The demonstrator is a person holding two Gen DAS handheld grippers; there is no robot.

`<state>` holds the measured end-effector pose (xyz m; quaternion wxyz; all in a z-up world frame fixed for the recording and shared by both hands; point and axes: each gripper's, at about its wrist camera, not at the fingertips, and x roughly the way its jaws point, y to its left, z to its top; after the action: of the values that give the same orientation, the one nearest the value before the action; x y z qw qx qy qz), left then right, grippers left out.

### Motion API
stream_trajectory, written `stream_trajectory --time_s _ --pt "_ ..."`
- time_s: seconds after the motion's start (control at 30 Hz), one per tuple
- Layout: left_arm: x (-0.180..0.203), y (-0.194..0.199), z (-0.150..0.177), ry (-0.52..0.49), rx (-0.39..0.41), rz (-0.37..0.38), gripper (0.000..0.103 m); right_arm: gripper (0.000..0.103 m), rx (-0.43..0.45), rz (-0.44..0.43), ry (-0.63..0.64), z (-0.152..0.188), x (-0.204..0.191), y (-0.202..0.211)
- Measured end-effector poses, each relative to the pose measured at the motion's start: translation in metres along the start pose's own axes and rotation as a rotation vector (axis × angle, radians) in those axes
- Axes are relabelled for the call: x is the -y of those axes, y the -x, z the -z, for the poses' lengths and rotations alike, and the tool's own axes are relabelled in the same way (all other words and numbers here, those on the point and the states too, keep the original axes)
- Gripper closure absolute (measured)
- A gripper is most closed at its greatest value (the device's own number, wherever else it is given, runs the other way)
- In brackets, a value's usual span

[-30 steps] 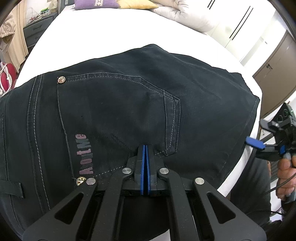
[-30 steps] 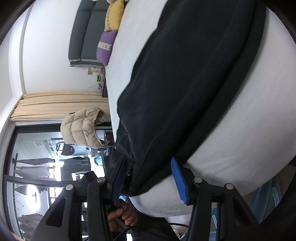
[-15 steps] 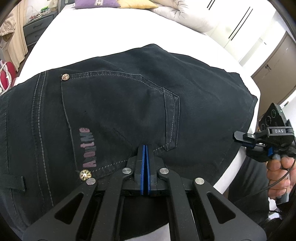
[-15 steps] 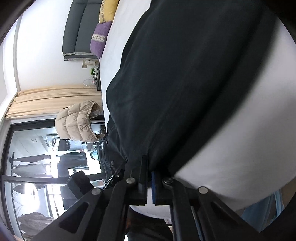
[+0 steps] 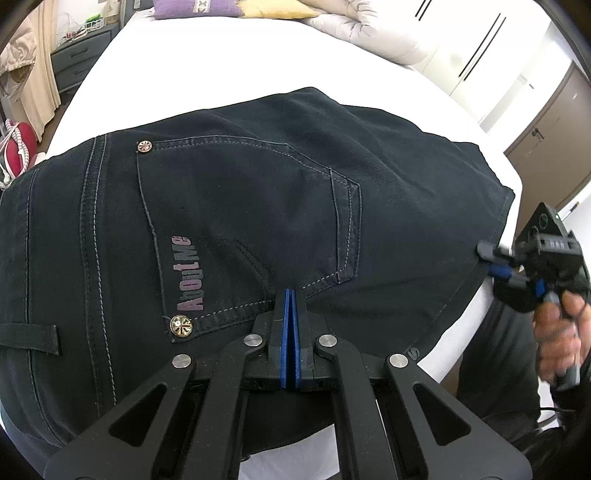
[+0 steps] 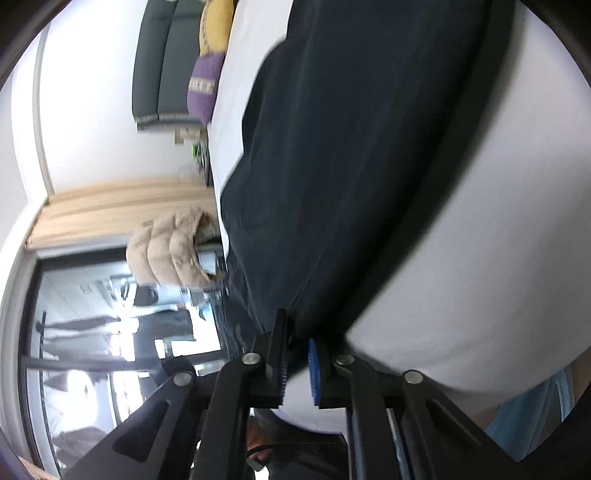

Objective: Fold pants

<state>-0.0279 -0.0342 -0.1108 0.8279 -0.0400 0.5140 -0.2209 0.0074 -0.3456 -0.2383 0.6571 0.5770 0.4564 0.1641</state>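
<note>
Dark pants [image 5: 258, 206] lie folded on the white bed [image 5: 229, 66], back pocket with "AboutMe" lettering facing up. My left gripper [image 5: 290, 295] is shut, its blue pads together over the pocket's lower seam; whether cloth is pinched between them is hidden. My right gripper [image 5: 495, 266] is at the pants' right edge by the bed corner. In the right wrist view the right gripper [image 6: 297, 345] has its jaws slightly parted around the pants' edge [image 6: 369, 166]; the view is blurred.
Purple and yellow pillows [image 5: 199, 7] and a pale duvet [image 5: 369, 33] lie at the bed's far end. A dresser [image 5: 77, 62] stands left. Wardrobe doors [image 5: 476, 55] stand at the right. A beige jacket [image 6: 170, 251] hangs near the window.
The right gripper closed on the pants' right edge from open, then its jaws parted a little. The left gripper stayed shut over the pocket.
</note>
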Motion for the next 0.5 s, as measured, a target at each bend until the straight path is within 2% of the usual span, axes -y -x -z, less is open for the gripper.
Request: stream_trajectory --time_s 0.1,0.17,0.2,0.47,0.5 --pt "0.000 0.001 0.001 -0.002 -0.003 -0.005 0.102 0.091 0.070 0.001 -0.024 -0.014 0.002 0.014" --pt "0.003 0.000 0.001 -0.004 -0.004 -0.010 0.102 0.100 0.093 0.015 -0.022 -0.019 0.005 0.022" --pt "0.004 -0.001 0.001 -0.005 -0.005 -0.012 0.102 0.100 0.102 0.031 -0.020 -0.018 0.008 0.026" --pt "0.010 -0.003 -0.002 -0.012 -0.011 -0.026 0.102 0.101 0.116 0.010 -0.023 -0.007 0.017 0.031" --pt "0.010 -0.002 -0.003 -0.007 -0.011 -0.024 0.102 0.096 0.103 -0.003 -0.037 -0.008 0.017 0.032"
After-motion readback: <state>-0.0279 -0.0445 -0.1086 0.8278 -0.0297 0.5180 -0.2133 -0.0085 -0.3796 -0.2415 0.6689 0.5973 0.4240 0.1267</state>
